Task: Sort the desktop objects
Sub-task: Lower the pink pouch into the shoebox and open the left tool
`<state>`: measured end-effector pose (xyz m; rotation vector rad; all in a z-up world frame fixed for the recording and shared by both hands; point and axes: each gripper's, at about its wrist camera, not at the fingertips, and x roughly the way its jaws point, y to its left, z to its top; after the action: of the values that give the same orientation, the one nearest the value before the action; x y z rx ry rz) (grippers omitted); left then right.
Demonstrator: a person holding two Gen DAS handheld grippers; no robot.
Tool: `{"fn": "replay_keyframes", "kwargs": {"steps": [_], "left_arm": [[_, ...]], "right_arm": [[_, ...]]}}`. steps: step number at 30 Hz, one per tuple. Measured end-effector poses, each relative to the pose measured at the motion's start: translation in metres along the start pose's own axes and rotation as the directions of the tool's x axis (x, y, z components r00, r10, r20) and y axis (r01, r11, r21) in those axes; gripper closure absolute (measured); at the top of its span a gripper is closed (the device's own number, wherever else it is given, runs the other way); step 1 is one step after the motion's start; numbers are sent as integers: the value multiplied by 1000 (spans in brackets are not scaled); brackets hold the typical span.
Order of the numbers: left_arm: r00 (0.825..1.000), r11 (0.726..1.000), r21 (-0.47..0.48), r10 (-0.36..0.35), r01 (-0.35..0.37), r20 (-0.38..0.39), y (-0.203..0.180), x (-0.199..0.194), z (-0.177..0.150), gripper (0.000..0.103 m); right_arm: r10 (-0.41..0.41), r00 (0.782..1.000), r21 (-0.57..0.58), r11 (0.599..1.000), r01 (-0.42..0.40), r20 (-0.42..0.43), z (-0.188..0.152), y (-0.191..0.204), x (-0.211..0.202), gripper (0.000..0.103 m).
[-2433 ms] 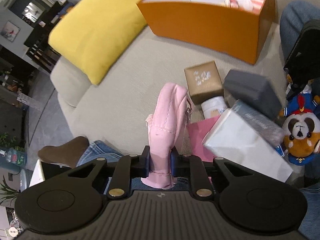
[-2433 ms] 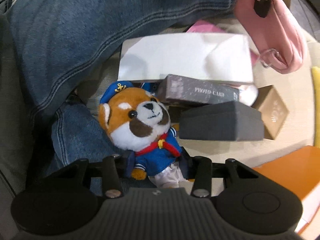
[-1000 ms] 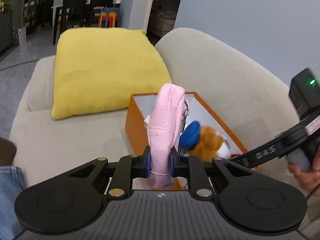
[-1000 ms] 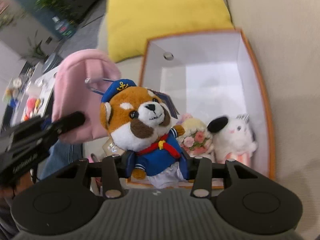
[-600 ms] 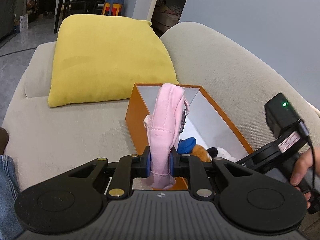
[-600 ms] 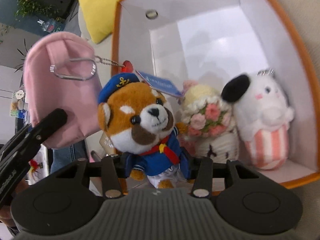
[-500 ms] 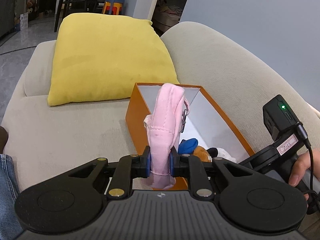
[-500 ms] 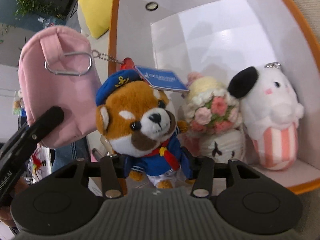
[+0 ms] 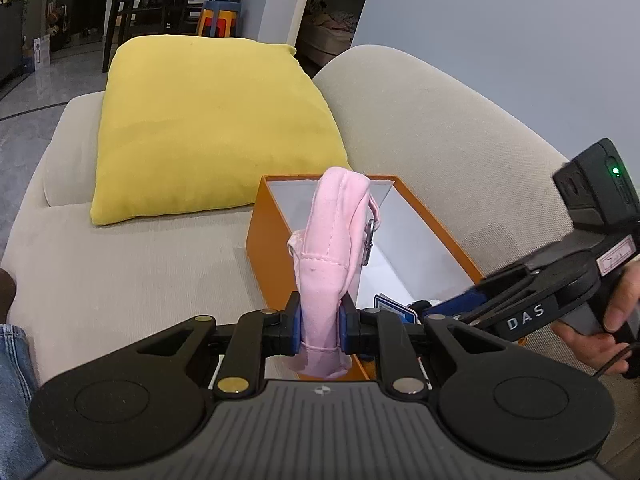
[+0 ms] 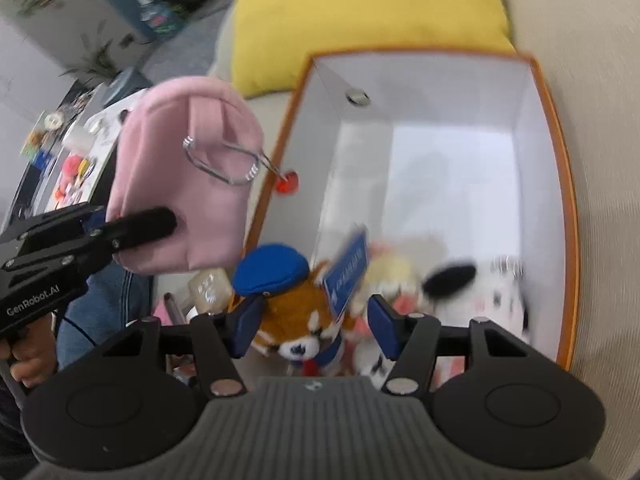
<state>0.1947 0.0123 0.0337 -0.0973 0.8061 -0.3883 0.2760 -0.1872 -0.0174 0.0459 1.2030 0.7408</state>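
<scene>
Opening just now above the orange box (image 10: pixel 566 216), the right tool (image 10: pixel 314 320) stands with its jaws apart and the sailor-capped plush (image 10: pixel 296 320) tipped head-down between them, among other soft toys inside. Beside it, the left tool (image 9: pixel 319 326) pinches a pink pouch (image 9: pixel 334 256) upright over the box's near end, before a yellow cushion (image 9: pixel 208 120) on the beige sofa (image 9: pixel 132 272).

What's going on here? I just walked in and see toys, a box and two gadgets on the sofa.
A person is sorting things into an orange box on the sofa. The right gripper has just been opening its jaws and is letting the sailor red panda plush tumble head-down into the box beside the plush toys already there. The left gripper is clamped on a pink pouch, held up at the box's near edge, not yet dropped in.
</scene>
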Motion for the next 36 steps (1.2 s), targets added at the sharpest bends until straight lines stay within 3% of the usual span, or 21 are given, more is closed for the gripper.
{"fn": "replay_keyframes", "kwargs": {"steps": [2,6,18,23,29,32,36], "left_arm": [[1000,1000,3,7,-7,-1,0,0,1,84],[1000,1000,11,11,-11,1,-2,-1,3,84],[1000,1000,27,10,-10,0,-3,3,6,83],[1000,999,42,12,-12,0,-6,3,7,83],[999,998,64,14,-16,32,-12,2,12,83],[997,989,142,39,-48,64,-26,4,15,84],[992,954,279,82,-107,99,-54,16,16,84]], "right_arm": [[31,999,-45,998,-31,-12,3,3,5,43],[3,1000,-97,995,-4,-18,7,8,17,56],[8,990,21,1000,-5,-138,25,-18,59,60],[-7,986,3,1000,7,-169,23,-20,74,62],[-40,994,-32,999,37,-104,30,-17,44,61],[-60,996,-32,998,58,-62,34,-19,15,61],[-48,999,81,996,46,15,35,-34,-31,61]]}}
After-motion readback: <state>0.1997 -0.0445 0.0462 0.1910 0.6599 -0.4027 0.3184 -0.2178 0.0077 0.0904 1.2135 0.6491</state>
